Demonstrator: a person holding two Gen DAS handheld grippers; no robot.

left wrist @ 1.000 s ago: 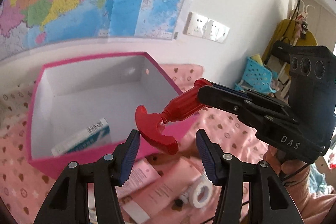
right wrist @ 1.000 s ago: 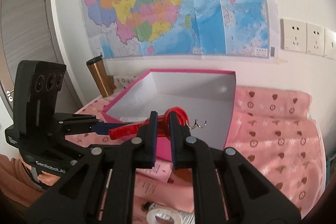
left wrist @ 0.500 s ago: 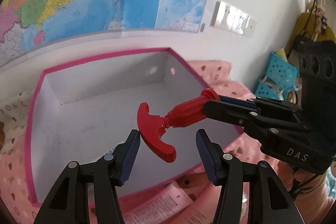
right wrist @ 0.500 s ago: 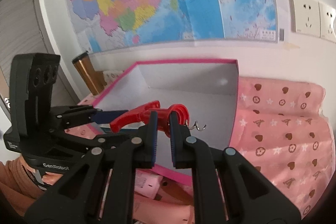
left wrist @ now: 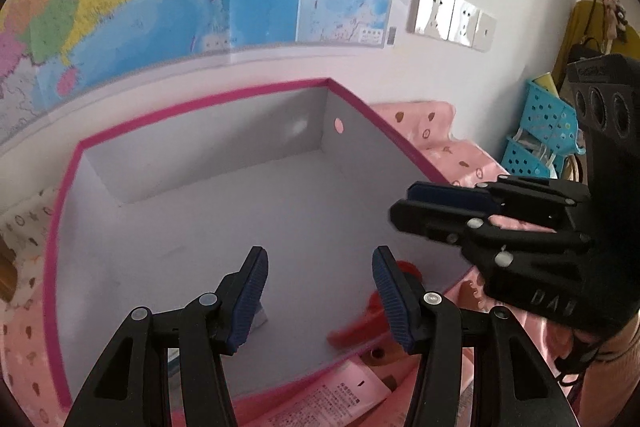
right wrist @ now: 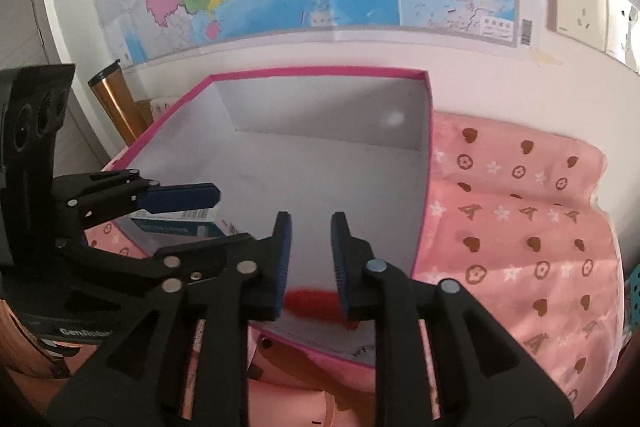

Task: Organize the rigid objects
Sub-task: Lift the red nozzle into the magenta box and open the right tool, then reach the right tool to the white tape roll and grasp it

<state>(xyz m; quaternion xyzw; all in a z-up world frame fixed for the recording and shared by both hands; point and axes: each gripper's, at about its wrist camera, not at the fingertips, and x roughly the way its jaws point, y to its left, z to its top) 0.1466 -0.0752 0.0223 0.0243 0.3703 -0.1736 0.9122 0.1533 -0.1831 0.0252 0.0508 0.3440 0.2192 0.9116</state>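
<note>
Red plastic tool (left wrist: 360,327) lying loose in pink-rimmed cardboard box (left wrist: 192,99); right gripper (right wrist: 310,255) just parted, left gripper (left wrist: 320,299) agape, both empty.

"DAS" on right tool (left wrist: 408,205), "GenRobot" on left tool (right wrist: 218,197)

The red tool (left wrist: 362,327) in the box (left wrist: 64,267) is blurred, half hidden behind the fingers (left wrist: 390,301); the blue carton (right wrist: 180,223) shows partly; the pink packet (left wrist: 328,401) is cut off below.
</note>
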